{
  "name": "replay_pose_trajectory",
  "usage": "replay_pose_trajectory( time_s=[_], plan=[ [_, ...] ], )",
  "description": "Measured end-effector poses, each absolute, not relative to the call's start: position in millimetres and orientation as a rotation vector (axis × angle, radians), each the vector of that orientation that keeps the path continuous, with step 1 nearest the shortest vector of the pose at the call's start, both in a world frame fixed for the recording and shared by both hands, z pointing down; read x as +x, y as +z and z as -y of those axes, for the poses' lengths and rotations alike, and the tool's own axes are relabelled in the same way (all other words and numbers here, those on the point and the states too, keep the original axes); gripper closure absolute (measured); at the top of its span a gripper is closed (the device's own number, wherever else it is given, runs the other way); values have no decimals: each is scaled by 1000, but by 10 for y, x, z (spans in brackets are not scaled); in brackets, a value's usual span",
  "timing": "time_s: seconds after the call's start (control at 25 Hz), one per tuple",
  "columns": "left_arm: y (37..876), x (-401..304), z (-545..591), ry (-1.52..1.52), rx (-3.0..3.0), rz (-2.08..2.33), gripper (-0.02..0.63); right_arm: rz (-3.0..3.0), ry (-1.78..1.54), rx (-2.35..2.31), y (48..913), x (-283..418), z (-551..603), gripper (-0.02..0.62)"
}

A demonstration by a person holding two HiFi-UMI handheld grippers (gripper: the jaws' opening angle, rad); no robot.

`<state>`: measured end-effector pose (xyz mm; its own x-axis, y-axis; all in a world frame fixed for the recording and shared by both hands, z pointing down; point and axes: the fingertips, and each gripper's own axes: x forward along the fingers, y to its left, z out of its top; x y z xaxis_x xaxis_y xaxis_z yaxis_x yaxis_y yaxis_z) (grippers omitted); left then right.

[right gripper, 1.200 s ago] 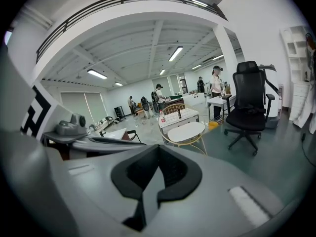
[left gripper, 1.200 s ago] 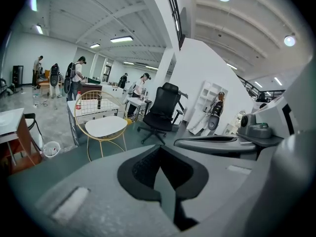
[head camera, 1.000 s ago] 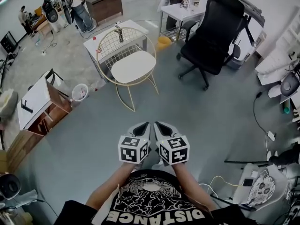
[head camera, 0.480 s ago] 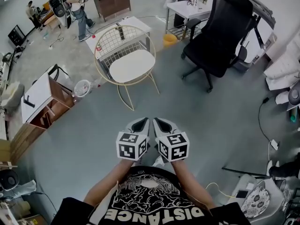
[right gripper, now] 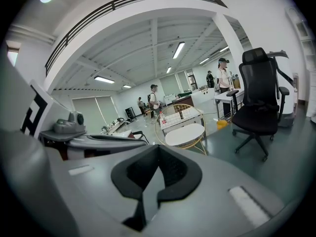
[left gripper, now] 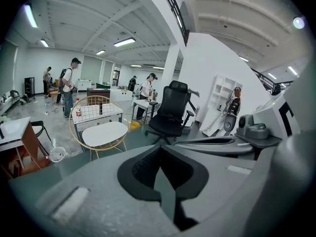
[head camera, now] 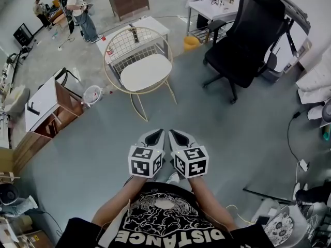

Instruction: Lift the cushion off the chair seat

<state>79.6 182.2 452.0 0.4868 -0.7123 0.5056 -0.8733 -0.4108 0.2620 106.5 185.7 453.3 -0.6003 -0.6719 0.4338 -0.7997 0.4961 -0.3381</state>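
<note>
Cushion (head camera: 146, 71), white and flat, lay on the seat of the gold wire chair (head camera: 135, 41), untouched, so my lift had not begun. Well short of the chair, across bare grey floor (head camera: 103, 154), I held the left gripper (head camera: 154, 136) and right gripper (head camera: 178, 136) side by side, aimed toward it. Each had its jaws pressed together on nothing, sensible for an approach, I judged, though they would need to spread before taking the cushion's edge. Right of the chair stood a black office chair (head camera: 243, 35); behind it, a white table (head camera: 151, 24)
</note>
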Motion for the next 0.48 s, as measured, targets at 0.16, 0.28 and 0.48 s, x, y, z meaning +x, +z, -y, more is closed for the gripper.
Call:
replay_pose_trajectory(
  time_s=[0.16,0.28,0.48],
  plan=[
    [4595,805,-1748,437,2236,1293,614,2482,767,1253,4597,1060,-1774,595],
    [4661,790,-1633,430,2231,1271,614,2466,769,1268,4638,1051,-1659,595],
    [4687,708,-1276,401,2233,1230,614,2437,765,1297,4656,960,-1341,595]
  ],
)
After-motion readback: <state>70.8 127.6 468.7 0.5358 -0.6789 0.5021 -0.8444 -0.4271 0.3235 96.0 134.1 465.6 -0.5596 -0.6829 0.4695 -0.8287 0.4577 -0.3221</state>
